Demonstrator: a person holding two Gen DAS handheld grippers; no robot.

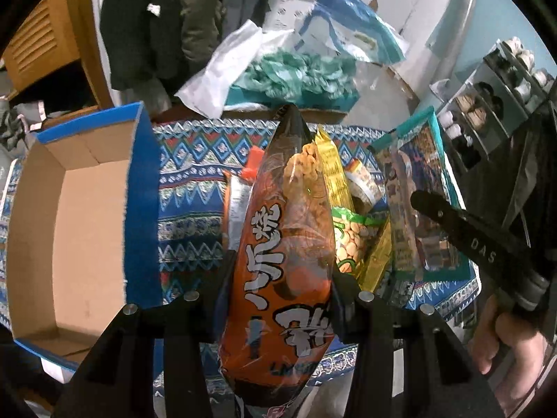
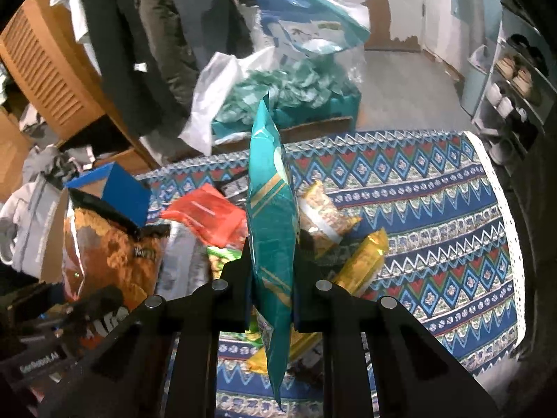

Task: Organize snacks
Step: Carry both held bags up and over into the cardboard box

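Note:
My left gripper point(image 1: 278, 278) is shut on an orange snack bag point(image 1: 282, 244) with white characters, held upright above the patterned cloth. That bag also shows at the left of the right wrist view point(image 2: 108, 247). My right gripper point(image 2: 273, 261) is shut on a teal snack bag point(image 2: 271, 216), held edge-on above the snack pile; the same bag shows in the left wrist view point(image 1: 417, 191). An open cardboard box with blue outside point(image 1: 87, 209) lies to the left of the orange bag, its inside bare.
On the cloth-covered table point(image 2: 435, 216) lie a red pack point(image 2: 205, 216), yellow packs point(image 2: 365, 261), a green peanut pack point(image 1: 351, 240) and others. Behind stand a box of teal items point(image 2: 289, 97), hanging clothes and a shoe rack point(image 2: 515, 83) at right.

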